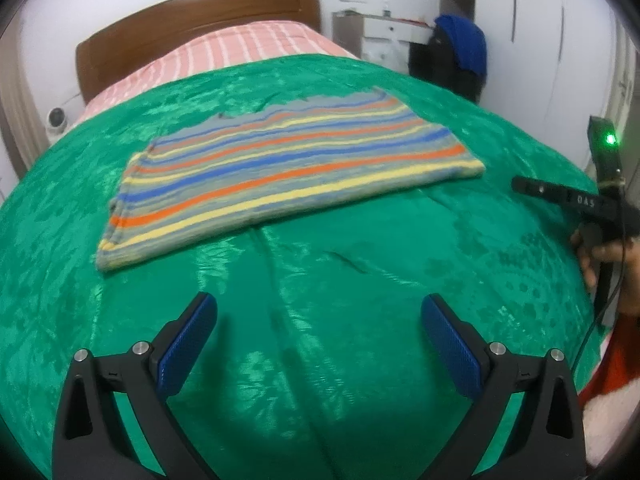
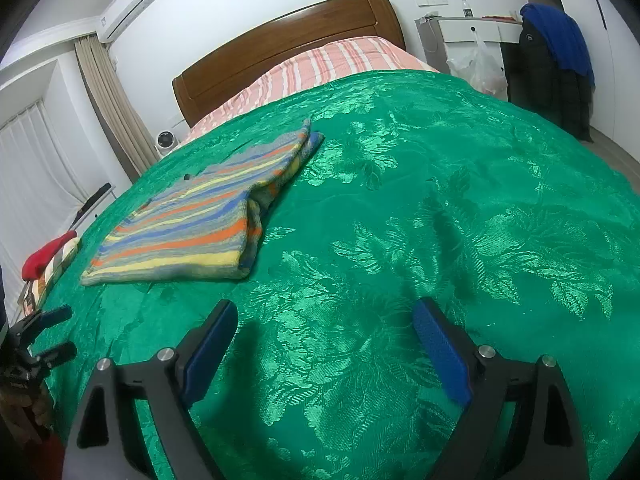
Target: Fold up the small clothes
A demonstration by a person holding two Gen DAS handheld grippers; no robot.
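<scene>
Left wrist view, near to far: left gripper (image 1: 318,334) jaws wide, empty, above the green bedspread (image 1: 320,280); right gripper (image 2: 326,338) likewise. Beyond lies the striped garment (image 1: 280,168), folded flat with ragged far edge. Risk: pinching only the top layer on slippery satin would undo the fold
</scene>
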